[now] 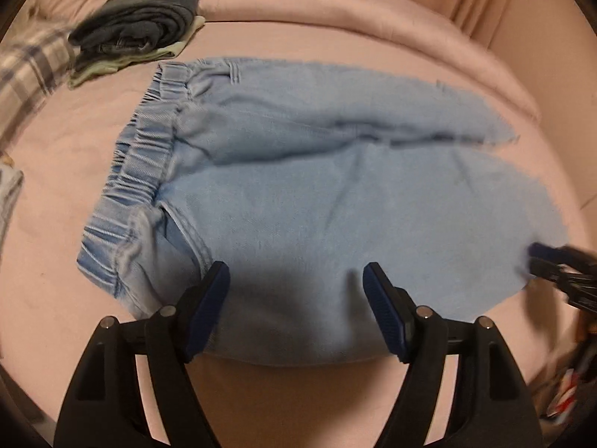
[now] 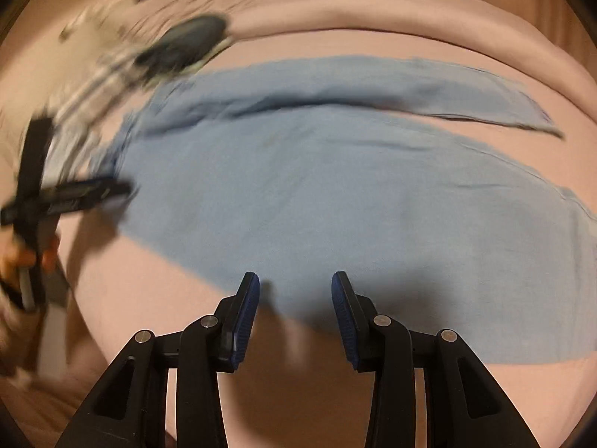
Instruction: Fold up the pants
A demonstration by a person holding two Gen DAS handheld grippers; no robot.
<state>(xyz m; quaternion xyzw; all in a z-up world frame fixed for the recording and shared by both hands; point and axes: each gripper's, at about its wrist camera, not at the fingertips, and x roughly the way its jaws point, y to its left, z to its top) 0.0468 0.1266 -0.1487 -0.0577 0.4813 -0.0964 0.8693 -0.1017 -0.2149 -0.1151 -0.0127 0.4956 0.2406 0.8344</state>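
Note:
Light blue denim pants (image 1: 317, 194) lie flat on a pink bed sheet (image 1: 67, 171), elastic waistband (image 1: 138, 171) to the left, both legs stretching right. My left gripper (image 1: 296, 280) hovers open above the near edge of the pants, below the waistband, nothing between its fingers. In the right wrist view the same pants (image 2: 335, 186) spread across the bed, and my right gripper (image 2: 294, 287) hangs open over the near edge of the closer leg, holding nothing. The right gripper's fingers (image 1: 552, 261) show at the left view's right edge; the left gripper (image 2: 89, 194) shows blurred at the right view's left.
A stack of folded dark clothes (image 1: 138, 26) on a pale green piece sits at the back left, beside plaid fabric (image 1: 33, 63). A rolled pink blanket (image 1: 335, 7) runs along the far side. A hand (image 2: 22, 261) holds the left tool.

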